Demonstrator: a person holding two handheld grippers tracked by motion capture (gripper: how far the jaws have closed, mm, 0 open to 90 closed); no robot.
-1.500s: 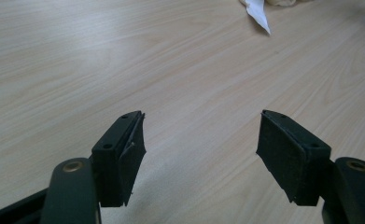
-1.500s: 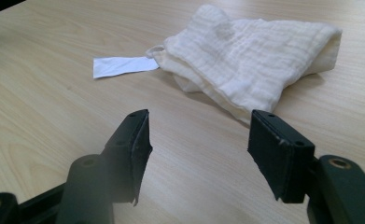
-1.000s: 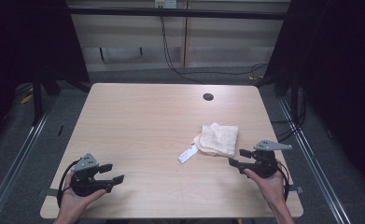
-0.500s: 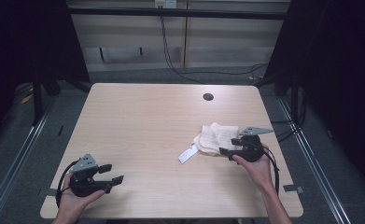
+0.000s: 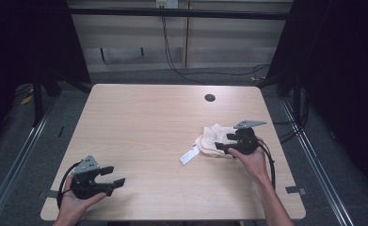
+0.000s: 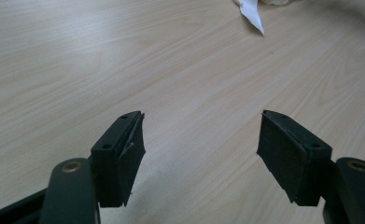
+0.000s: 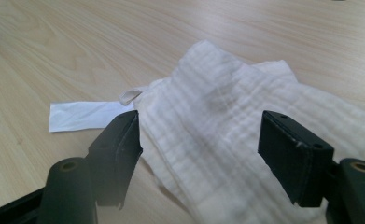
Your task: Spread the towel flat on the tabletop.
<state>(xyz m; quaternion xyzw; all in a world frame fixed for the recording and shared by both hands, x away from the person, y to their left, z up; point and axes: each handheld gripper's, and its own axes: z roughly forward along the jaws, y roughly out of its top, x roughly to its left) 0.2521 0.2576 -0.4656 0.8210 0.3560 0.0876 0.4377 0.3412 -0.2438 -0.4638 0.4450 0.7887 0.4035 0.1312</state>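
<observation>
- Nearest in the high view, at the table's (image 5: 139,117) front left corner: left gripper (image 5: 113,175) in the person's left hand (image 5: 73,205), low over bare wood, jaws spread wide with nothing between them, aimed toward the right side.
- Confirmed in the left gripper view: left gripper (image 6: 201,154) gaping over plain wood grain, with the tip of the white label (image 6: 252,11) far ahead at the top edge.
- Farther in and to the right in the high view: right hand (image 5: 247,160) carrying the right gripper (image 5: 221,143), aimed leftward at the cloth (image 5: 212,139).
- Seen in the right gripper view: right gripper (image 7: 199,149) with jaws at full spread, having just been opening, straddling the near part of the cloth (image 7: 227,135) without the pads pressing on it.
- Cloth: a cream, crumpled, loosely folded piece in the right half of the table, well apart from the left gripper.
- Long axis of the cloth in the high view: roughly left to right with a slight tilt, though the rumpled outline leaves it loose.
- White label (image 5: 189,155): a narrow strip sticking out of the cloth's lower left corner, pointing toward the front left; in the right gripper view, label (image 7: 89,115) lying flat and pointing left.
- Shown by the right gripper view, lost in the high view: ribbed gauze weave, stacked layers at the near edge, a small loop beside the label's root.
- Shown by the high view: both grippers together.
- Farthest: a dark round hole (image 5: 210,98) near the back edge.
</observation>
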